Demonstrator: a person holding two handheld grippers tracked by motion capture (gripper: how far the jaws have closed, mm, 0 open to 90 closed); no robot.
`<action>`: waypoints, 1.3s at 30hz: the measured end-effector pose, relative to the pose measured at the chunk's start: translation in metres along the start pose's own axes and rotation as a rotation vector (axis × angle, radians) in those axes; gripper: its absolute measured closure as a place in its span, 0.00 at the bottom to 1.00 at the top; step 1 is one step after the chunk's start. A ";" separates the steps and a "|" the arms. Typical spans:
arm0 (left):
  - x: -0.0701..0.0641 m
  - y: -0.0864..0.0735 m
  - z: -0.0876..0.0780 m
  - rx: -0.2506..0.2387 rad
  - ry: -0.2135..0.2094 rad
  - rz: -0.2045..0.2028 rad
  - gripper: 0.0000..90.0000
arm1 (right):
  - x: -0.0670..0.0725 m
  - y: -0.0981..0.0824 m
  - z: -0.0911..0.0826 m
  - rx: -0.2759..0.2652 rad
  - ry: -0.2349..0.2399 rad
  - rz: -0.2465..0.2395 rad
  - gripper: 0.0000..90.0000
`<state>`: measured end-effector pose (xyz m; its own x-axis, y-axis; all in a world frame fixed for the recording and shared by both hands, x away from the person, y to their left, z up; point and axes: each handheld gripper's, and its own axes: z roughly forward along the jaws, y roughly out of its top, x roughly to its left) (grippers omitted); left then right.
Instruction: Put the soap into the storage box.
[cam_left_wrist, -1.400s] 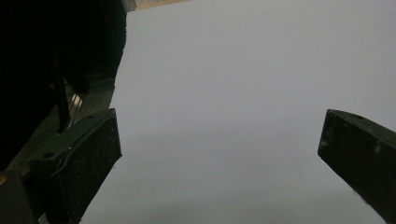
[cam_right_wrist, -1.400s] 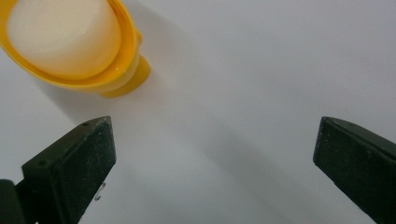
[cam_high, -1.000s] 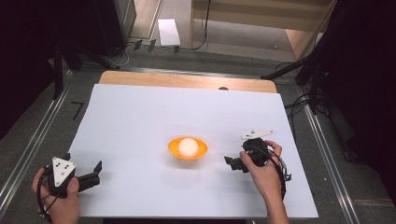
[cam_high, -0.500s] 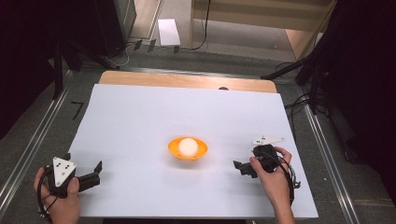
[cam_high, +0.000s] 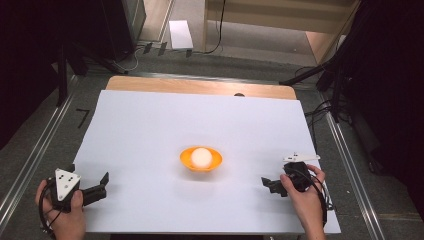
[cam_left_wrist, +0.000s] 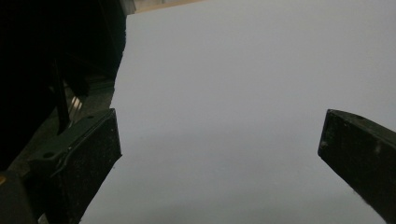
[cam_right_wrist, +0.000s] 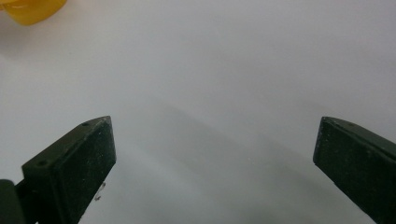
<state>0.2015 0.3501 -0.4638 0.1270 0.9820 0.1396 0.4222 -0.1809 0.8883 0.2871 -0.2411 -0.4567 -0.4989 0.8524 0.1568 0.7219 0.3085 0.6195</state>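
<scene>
I see a dim room with dark equipment on both sides and a grey floor beyond the table (cam_high: 200, 86), whose wooden far edge shows past the white sheet (cam_high: 165, 125) covering most of it. Near the middle of the sheet, slightly toward the near side, sits an orange bowl (cam_high: 201, 159) with a pale ball (cam_high: 201, 156) resting inside it.

My left gripper (cam_high: 95, 189) is at the near left corner of the sheet, held in the left hand (cam_high: 65, 220), its grey three-cornered plate facing up. In the left gripper view its fingers (cam_left_wrist: 84, 158) stand wide apart over bare white sheet, with the sheet's left edge and dark floor beside the left one.

My right gripper (cam_high: 270, 184) is at the near right of the sheet, held in the right hand (cam_high: 305, 197), pointing left toward the bowl but well apart from it. In the right gripper view its fingers (cam_right_wrist: 74, 158) are also spread wide with nothing between them, and a bit of the orange bowl (cam_right_wrist: 30, 9) peeks in at the top left corner.
</scene>
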 end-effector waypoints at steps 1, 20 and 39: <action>0.000 0.000 0.000 0.000 0.001 0.000 0.00 | -0.001 -0.002 -0.001 -0.001 0.001 0.006 0.00; 0.000 0.000 0.000 0.000 0.011 -0.001 0.00 | -0.036 -0.052 -0.020 -0.045 -0.040 0.108 0.00; 0.000 0.000 0.000 0.003 0.008 -0.003 0.00 | -0.062 -0.089 -0.049 -0.274 -0.052 0.160 0.00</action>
<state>0.2015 0.3501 -0.4637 0.1191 0.9829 0.1405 0.4252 -0.1783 0.8874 0.2305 -0.3420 -0.4843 -0.3596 0.9033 0.2340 0.6298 0.0499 0.7752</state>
